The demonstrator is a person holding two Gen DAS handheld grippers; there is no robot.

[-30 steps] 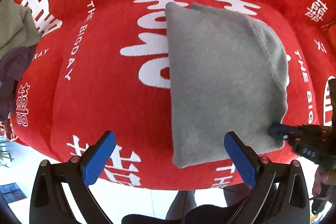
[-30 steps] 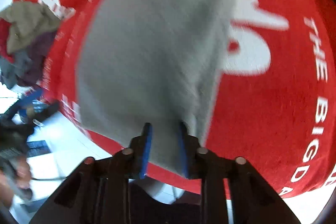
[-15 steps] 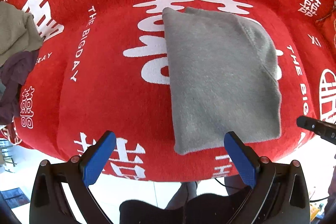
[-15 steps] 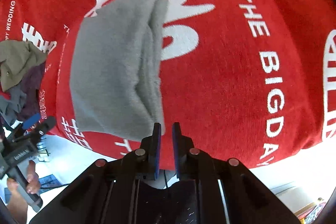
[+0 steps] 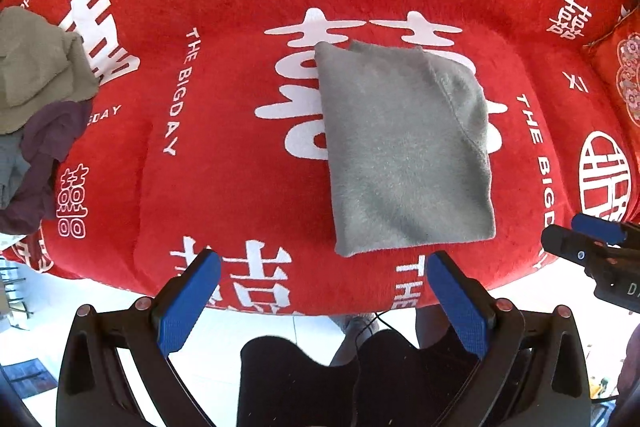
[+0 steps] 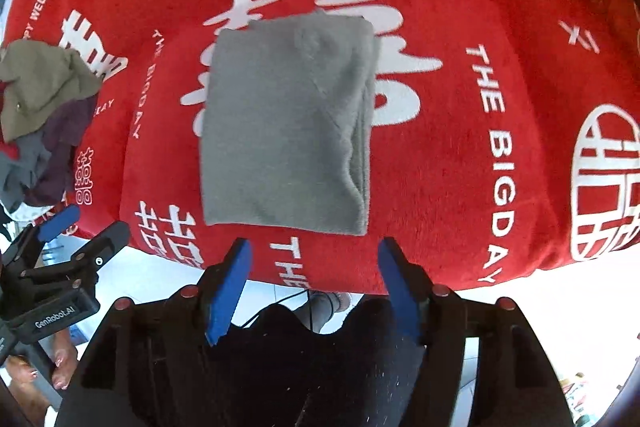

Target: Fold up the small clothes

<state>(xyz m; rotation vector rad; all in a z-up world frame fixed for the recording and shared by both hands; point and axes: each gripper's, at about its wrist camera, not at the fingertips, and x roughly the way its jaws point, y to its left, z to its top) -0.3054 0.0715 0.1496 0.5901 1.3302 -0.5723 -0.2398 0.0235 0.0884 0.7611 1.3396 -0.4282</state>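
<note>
A grey fleece garment (image 5: 404, 151) lies folded into a flat rectangle on the red cushion (image 5: 240, 131), also seen in the right wrist view (image 6: 284, 131). My left gripper (image 5: 320, 291) hangs above the cushion's front edge, open, with nothing between its blue pads. My right gripper (image 6: 314, 283) is well above the garment's near edge; its jaws are opening and nothing is between them. Each gripper shows in the other's view: the right gripper (image 5: 592, 243) at the right edge, the left gripper (image 6: 64, 239) at the lower left.
A pile of loose clothes (image 5: 36, 107), olive, purple and grey, sits at the cushion's left end (image 6: 40, 119). A red patterned pillow (image 5: 624, 75) lies at the right. Pale floor (image 5: 120, 307) and the person's legs show below the cushion's front edge.
The right gripper let go of the garment's near corner, rose and spread its jaws. The garment now lies flat. Both grippers have lifted away from the cushion.
</note>
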